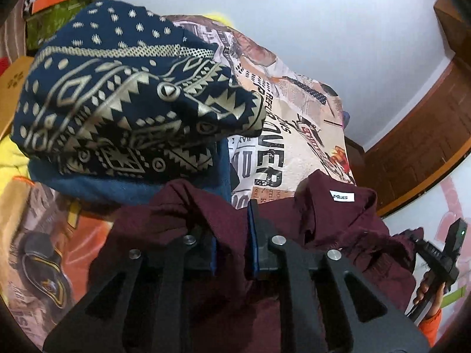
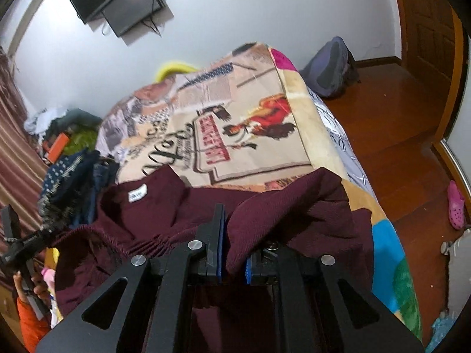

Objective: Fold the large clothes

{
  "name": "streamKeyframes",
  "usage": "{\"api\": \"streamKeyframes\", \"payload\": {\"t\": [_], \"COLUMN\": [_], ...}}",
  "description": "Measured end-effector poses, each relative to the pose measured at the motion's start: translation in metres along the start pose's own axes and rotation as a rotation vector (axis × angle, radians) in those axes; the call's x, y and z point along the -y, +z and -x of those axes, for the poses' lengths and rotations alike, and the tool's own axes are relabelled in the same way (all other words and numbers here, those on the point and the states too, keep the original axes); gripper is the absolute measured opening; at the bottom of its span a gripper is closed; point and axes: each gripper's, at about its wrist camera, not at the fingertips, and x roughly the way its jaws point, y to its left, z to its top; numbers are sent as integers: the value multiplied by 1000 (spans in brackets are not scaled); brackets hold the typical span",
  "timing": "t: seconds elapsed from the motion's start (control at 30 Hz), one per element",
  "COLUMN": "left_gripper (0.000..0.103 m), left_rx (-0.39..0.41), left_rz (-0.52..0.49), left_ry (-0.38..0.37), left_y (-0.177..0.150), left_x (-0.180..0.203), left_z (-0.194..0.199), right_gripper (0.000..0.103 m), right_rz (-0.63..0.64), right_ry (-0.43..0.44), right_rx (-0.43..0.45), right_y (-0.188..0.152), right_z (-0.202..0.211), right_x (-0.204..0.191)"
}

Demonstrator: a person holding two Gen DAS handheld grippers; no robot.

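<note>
Nearest your lenses are the two black grippers, each with blue pads. Your left gripper (image 1: pixel 232 241) is pinched on a fold of the maroon shirt (image 1: pixel 338 235), cloth bunched between its pads. Your right gripper (image 2: pixel 234 250) is clamped tight on another fold of the same shirt, the fabric rising in a ridge between its jaws.

Take the shirt's white neck label (image 1: pixel 342 197) as your landmark. From your left gripper the label lies ahead and to the right; from your right gripper it lies ahead and to the left. So the collar sits between your two hands, and the shirt's top edge runs crosswise from one gripper to the other, with the body hanging back toward you. Neither hand looks clearly nearer the label.

Beyond the label spreads the printed bedspread (image 2: pixel 250 123), mostly bare. To the label's left, as you face it, sits a pile topped by a navy patterned garment (image 1: pixel 123 97), close to the shirt's left shoulder.

Judging from this, the coming move is to lay the shirt forward onto the bare bedspread, keeping the top edge taut between your hands and steering clear of that pile.
</note>
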Motion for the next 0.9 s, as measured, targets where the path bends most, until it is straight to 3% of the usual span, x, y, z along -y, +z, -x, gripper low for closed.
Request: {"api": "streamKeyframes", "payload": {"t": [0.07, 0.13, 0.2, 0.5, 0.77, 0.83, 0.9], "left_gripper": [28, 53, 70, 71, 72, 72, 72], "left_rx": [2, 9, 18, 24, -59, -92, -132], "left_rz": [3, -1, -17, -157, -351, -374, -368], "left_ry": [-1, 3, 6, 19, 52, 61, 65], "left_y": [-1, -1, -2, -22, -81, -96, -108], "left_x": [3, 10, 19, 58, 86, 88, 87], "left_z": [1, 5, 12, 44, 44, 37, 25], "right_gripper": [10, 13, 16, 28, 53, 65, 67], "right_rz": [19, 43, 71, 195, 232, 260, 316], "right_ry": [-21, -39, -62, -161, -139, -127, -129], "right_rx": [-20, -44, -73, -34, 123, 138, 136], "right_y": [2, 4, 7, -7, -15, -21, -32], "right_z": [-1, 2, 10, 48, 104, 106, 102], "right_x": [-3, -8, -15, -42, -54, -63, -76]}}
